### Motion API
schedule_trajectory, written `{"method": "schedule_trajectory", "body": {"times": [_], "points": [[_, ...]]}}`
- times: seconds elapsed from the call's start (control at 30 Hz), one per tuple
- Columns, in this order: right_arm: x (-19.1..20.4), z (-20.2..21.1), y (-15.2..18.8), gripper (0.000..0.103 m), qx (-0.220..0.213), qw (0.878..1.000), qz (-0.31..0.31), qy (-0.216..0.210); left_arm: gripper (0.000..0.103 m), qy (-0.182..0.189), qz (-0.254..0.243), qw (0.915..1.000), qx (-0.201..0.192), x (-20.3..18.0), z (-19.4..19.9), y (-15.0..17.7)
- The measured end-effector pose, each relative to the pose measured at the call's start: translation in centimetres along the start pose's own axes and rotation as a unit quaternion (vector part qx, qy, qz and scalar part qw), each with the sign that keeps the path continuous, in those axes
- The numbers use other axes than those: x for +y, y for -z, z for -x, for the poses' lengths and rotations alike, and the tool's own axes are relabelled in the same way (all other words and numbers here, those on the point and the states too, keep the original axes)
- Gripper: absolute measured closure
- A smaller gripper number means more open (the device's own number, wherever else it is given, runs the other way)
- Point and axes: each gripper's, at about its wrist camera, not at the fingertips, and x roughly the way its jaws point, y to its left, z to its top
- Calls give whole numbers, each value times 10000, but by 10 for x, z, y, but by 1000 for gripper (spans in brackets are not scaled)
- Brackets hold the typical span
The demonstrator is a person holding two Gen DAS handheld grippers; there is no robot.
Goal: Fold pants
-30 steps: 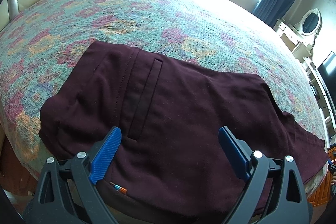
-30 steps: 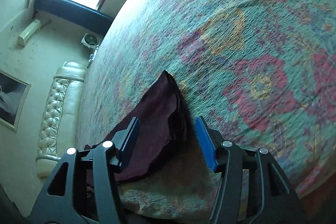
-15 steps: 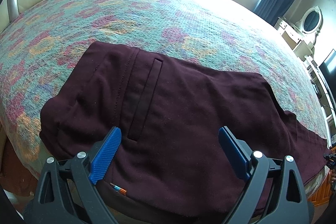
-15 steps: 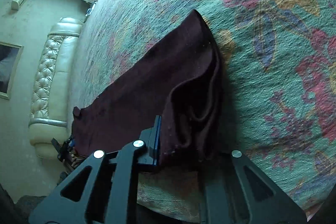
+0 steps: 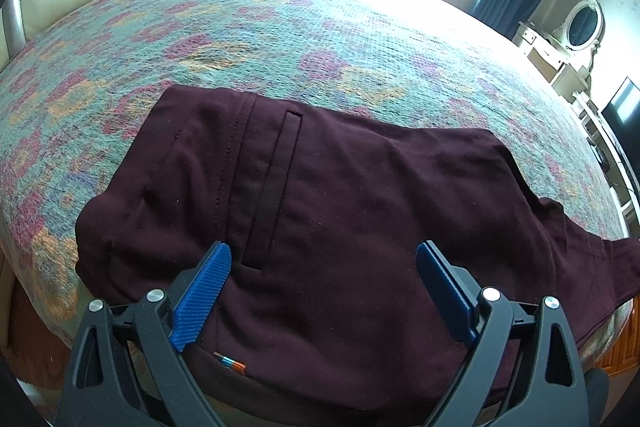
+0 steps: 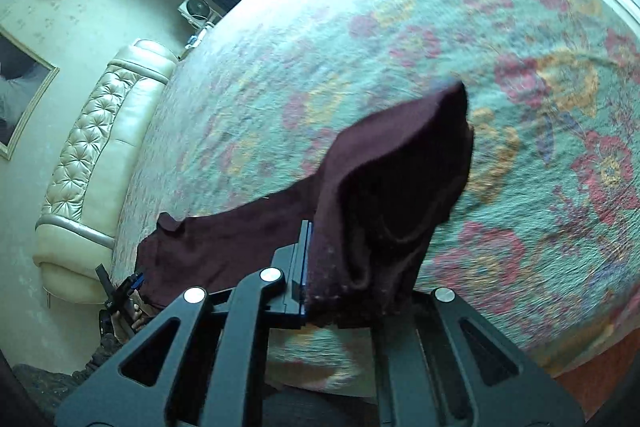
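Bedspread [image 5: 280, 27] carries maroon pants [image 5: 340, 207] along its near edge, waistband left. Step in hand, judged: first lengthwise fold. Right gripper [image 6: 344, 299] clamps the leg hem; left gripper [image 5: 320, 291] hovers wide open. Next: carry hem to waistband.

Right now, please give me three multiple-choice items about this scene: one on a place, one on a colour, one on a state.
1. Where do the pants lie?
A. on the sofa
B. on the floral bedspread
C. on the floor

2. What colour are the pants?
A. dark maroon
B. light grey
C. blue

3. What is the right gripper doing?
A. open above the bed
B. shut on nothing
C. shut on the pant-leg end

Key: 1 B, the waist part rests flat on the bedspread; 2 A, both views show maroon cloth; 3 C, its jaws pinch the lifted leg end, while the left gripper stands open.
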Motion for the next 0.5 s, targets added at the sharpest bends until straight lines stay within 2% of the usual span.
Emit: {"method": "schedule_trajectory", "body": {"times": [0.2, 0.37, 0.5], "points": [[60, 11, 12, 96, -344, 9973, 572, 317, 10, 163, -36, 9998, -82, 3, 2, 2], [114, -3, 26, 96, -419, 9946, 908, 286, 10, 355, -146, 9991, -163, 7, 4, 3], [158, -30, 41, 96, -437, 9857, 1429, 774, 10, 461, -305, 9981, -270, 7, 5, 6]]}}
